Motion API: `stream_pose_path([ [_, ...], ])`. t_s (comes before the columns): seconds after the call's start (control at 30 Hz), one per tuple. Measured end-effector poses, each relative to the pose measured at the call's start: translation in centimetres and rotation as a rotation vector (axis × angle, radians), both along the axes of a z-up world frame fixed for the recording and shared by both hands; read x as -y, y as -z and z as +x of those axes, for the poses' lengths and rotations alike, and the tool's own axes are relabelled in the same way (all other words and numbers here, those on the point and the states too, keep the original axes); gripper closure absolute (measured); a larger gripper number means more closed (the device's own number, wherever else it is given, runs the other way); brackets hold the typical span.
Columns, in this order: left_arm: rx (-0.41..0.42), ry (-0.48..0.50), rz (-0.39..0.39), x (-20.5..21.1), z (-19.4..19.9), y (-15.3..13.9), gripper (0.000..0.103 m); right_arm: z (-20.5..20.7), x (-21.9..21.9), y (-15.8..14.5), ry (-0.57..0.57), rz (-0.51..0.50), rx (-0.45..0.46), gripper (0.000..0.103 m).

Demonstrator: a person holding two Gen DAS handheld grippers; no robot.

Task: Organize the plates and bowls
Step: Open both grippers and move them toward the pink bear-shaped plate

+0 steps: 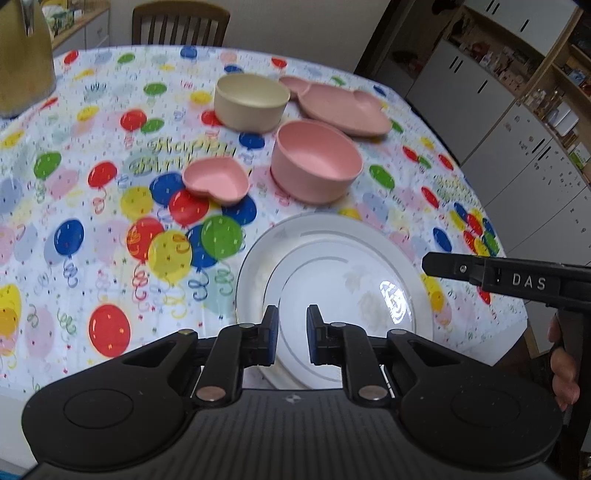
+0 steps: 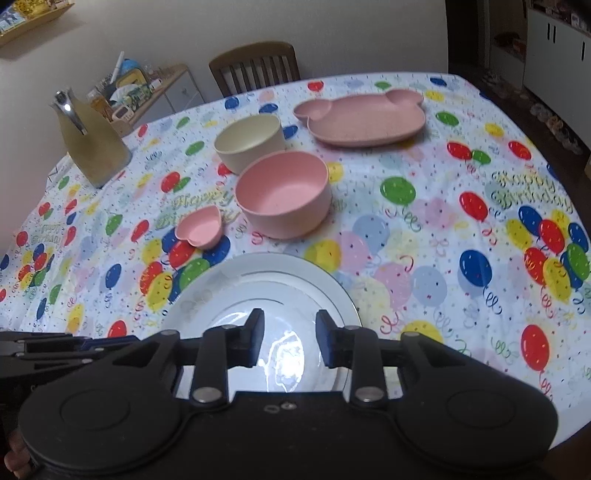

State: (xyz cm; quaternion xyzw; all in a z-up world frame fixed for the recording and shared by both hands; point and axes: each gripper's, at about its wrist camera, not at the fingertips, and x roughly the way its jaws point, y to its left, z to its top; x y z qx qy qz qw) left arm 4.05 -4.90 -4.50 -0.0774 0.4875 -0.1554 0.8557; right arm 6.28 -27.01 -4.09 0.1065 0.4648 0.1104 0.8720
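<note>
A white round plate (image 1: 343, 266) (image 2: 266, 291) lies at the table's near edge. Beyond it stand a pink round bowl (image 1: 316, 166) (image 2: 284, 194), a cream bowl (image 1: 251, 101) (image 2: 251, 142), a small pink heart-shaped dish (image 1: 216, 182) (image 2: 199, 230) and a pink bear-shaped divided plate (image 1: 343, 107) (image 2: 364, 116). My left gripper (image 1: 292, 332) is open and empty, hovering over the white plate's near part. My right gripper (image 2: 290, 338) is open and empty above the same plate; it shows from the side in the left wrist view (image 1: 480, 271).
The table wears a balloon-print birthday cloth (image 1: 110, 184) (image 2: 443, 240). A jug of yellowish drink (image 2: 90, 144) (image 1: 22, 55) stands at the far left. A wooden chair (image 2: 256, 64) (image 1: 179, 24) is behind the table. White cabinets (image 1: 517, 110) line the right.
</note>
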Motion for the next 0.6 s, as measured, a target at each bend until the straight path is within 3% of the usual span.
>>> stream_pose_path([
  [0.13, 0.079, 0.013, -0.003, 0.8, 0.2, -2.0, 0.087, -0.5, 0.0, -1.9, -0.001, -0.017, 0.050, 0.065],
  [0.33, 0.161, 0.024, -0.010, 2.3, 1.3, -4.5, 0.068, -0.2, 0.3, -4.1, -0.017, -0.041, 0.102, 0.052],
  [0.4, 0.187, 0.022, -0.005, 3.0, 1.8, -5.2, 0.043, 0.1, 0.5, -4.7, -0.023, -0.042, 0.118, 0.051],
  [0.43, 0.203, 0.017, -0.002, 3.3, 2.0, -5.5, 0.039, 0.3, 0.7, -4.9, -0.025, -0.044, 0.125, 0.048],
  [0.53, 0.222, 0.024, 0.005, 4.5, 3.4, -6.2, 0.037, 1.1, 1.6, -5.6, -0.020, -0.048, 0.150, 0.037],
  [0.6, 0.224, 0.019, 0.016, 5.4, 4.5, -6.3, 0.037, 1.9, 2.4, -5.8, -0.014, -0.049, 0.156, 0.036],
])
